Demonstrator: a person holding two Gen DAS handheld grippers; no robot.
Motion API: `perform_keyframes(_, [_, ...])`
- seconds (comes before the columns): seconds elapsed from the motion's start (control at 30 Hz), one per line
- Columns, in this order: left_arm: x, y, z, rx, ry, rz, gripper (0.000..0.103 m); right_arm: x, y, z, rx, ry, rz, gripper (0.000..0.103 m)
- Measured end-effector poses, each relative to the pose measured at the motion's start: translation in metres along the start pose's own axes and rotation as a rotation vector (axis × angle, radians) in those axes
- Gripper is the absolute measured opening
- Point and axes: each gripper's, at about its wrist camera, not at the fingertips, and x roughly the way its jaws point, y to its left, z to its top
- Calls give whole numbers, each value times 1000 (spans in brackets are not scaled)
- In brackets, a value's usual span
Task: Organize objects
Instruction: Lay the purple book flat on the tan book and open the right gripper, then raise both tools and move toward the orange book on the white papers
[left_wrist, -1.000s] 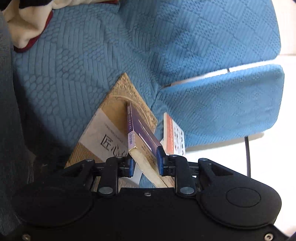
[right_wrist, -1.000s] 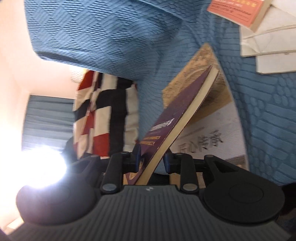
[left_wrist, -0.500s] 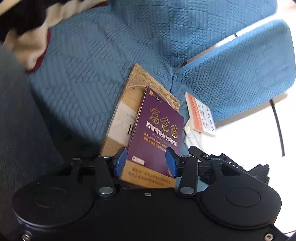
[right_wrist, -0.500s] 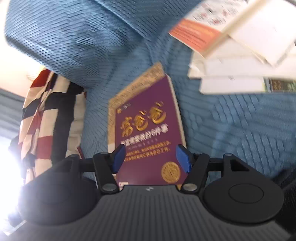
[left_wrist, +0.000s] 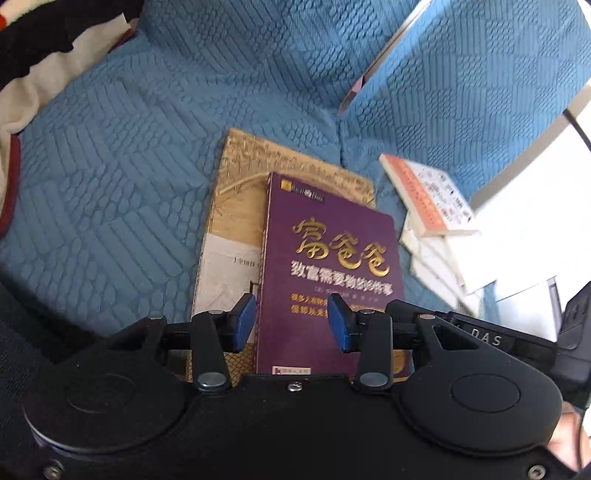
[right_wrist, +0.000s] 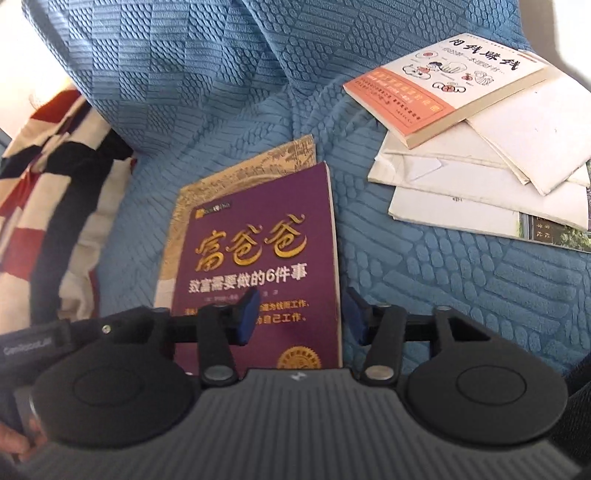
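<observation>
A purple book (left_wrist: 325, 266) with gold lettering lies flat, cover up, on a larger tan book (left_wrist: 240, 195) on the blue sofa seat. My left gripper (left_wrist: 291, 322) hovers over the purple book's near end. Its blue pads (left_wrist: 245, 321) stand apart and press on nothing, and the jaws are closing. In the right wrist view, the same purple book (right_wrist: 258, 266) lies on the tan book (right_wrist: 255, 168). My right gripper (right_wrist: 301, 319) hangs over the book's near right edge, jaws closing, with nothing gripped between them.
A pile of white papers (right_wrist: 480, 177) topped by an orange-and-white book (right_wrist: 443, 85) lies on the seat to the right. A striped red, black and cream blanket (right_wrist: 55, 192) is bunched at the left. The sofa back (right_wrist: 177, 66) rises behind.
A second ago both grippers held the purple book up on its edge. It now lies flat on the tan book, both grippers have let go, and the left one has shifted sideways.
</observation>
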Motion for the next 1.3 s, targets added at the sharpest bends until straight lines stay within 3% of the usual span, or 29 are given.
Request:
perform_keyframes(0.17, [10,6,-5,-3,26,20,34,5,2,-4,-24,8,-35,39])
perform_keyframes(0.4, [16,9,-6,-3,33,1,25,8,5,-8,-26,2,-55,39])
perform_keyframes(0.97, [1,26,-5,-79,20,-7,24,11,17,-10,-56,-7,-25,40])
perform_keyframes(1.3, [-12,27,-11,-96,-11,48,24,9,36,-19,-270,-37,-56,40])
